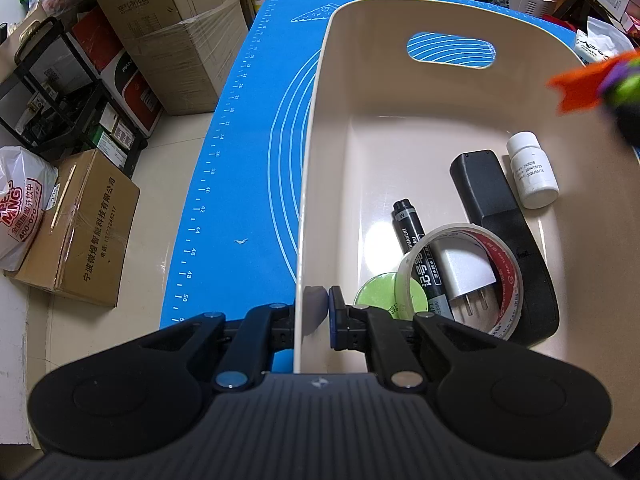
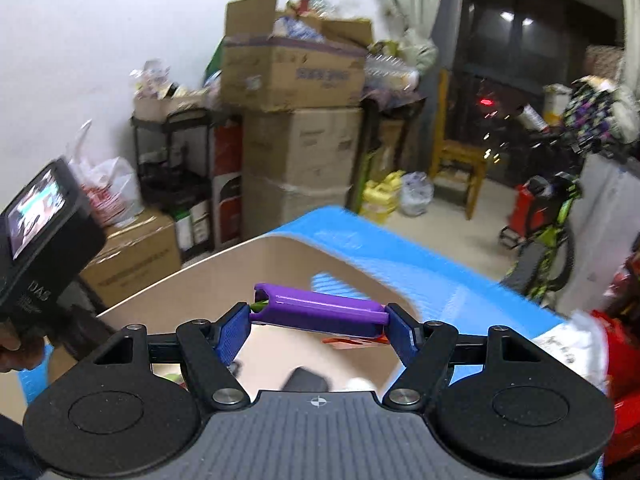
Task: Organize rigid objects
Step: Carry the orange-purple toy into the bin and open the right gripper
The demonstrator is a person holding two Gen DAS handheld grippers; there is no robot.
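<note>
While the left gripper point(image 1: 316, 312) pinches the cream bin's point(image 1: 400, 120) near wall between its fingers, the right gripper point(image 2: 318, 326) clamps a purple toy point(image 2: 320, 306) lengthwise above the bin.

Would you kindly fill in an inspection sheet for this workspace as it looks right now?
Surface: blue mat under a beige bin.
Job's things: the bin holds a marker, tape roll, charger plug, black remote, white bottle and green lid.
Clutter: nothing seen on the mat.
Grippers: left gripper clamps the bin wall; right gripper holds a purple toy above the bin.
Cables: nothing seen.
Surroundings: cardboard boxes, black rack, wooden chair.
</note>
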